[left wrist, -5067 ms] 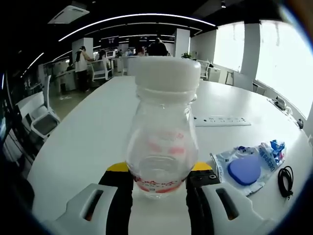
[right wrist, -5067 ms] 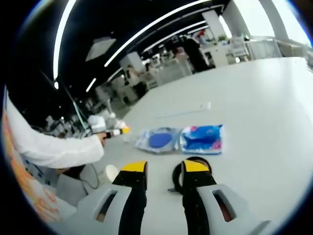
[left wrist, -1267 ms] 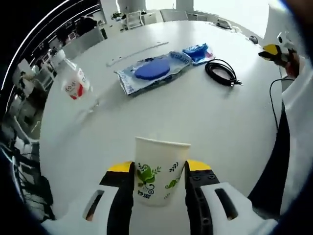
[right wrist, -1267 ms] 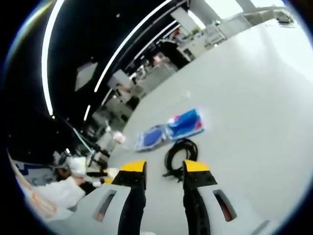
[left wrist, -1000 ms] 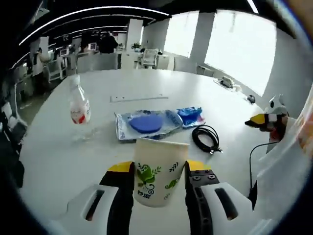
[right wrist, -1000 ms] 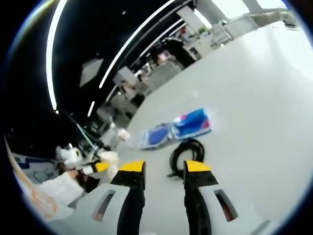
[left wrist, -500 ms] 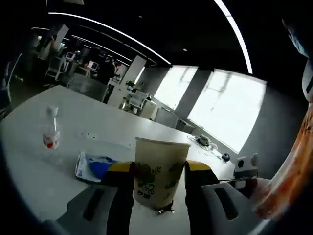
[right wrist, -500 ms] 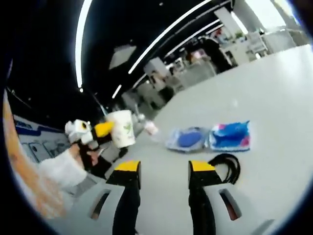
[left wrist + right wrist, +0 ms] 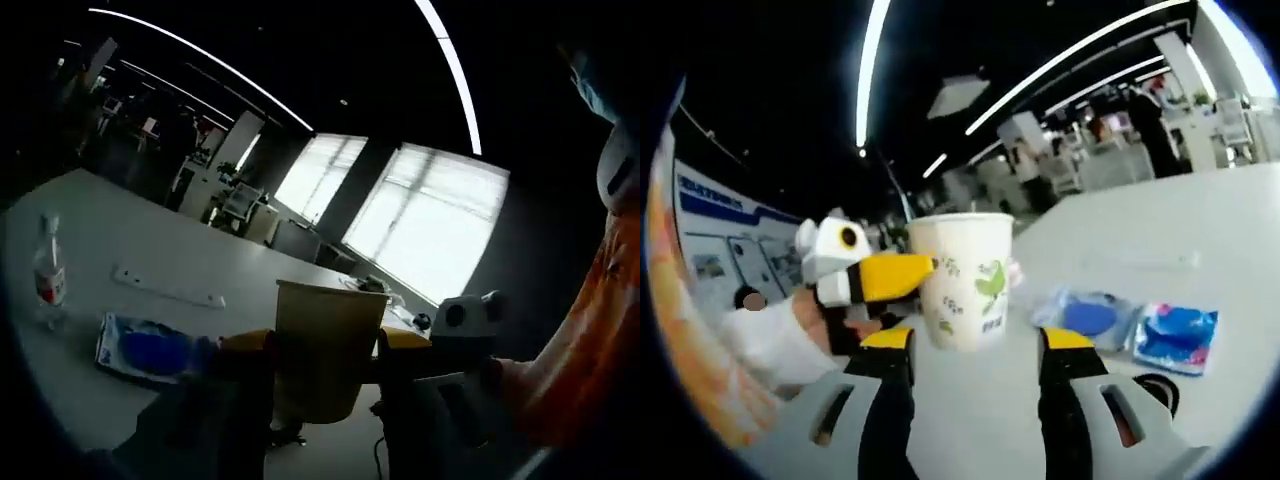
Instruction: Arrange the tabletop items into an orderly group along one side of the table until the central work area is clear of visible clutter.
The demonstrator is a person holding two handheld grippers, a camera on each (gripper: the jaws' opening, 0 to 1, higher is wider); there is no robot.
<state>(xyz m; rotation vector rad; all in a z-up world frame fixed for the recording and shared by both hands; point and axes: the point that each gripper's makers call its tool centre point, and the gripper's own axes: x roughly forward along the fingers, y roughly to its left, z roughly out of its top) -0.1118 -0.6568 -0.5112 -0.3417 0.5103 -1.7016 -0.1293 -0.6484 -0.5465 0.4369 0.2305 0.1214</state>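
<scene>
The cup (image 9: 325, 350) is held aloft in the left gripper (image 9: 325, 345) jaws; placement beside the bottle (image 9: 47, 270) on the desk (image 9: 150, 260) is judged next. The right gripper (image 9: 975, 345) jaws stand wide, empty.

The left gripper (image 9: 322, 345) is raised, its yellow-tipped jaws clamped on either side of the paper cup (image 9: 327, 345), while the right gripper (image 9: 975, 345) points toward it with jaws spread and nothing between them, the left hand (image 9: 835, 322) wrapped round its handle.

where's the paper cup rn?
The paper cup is clamped between the left gripper jaws, lifted off the table; in the right gripper view it hangs ahead of the right gripper, left of the blue packets.
</scene>
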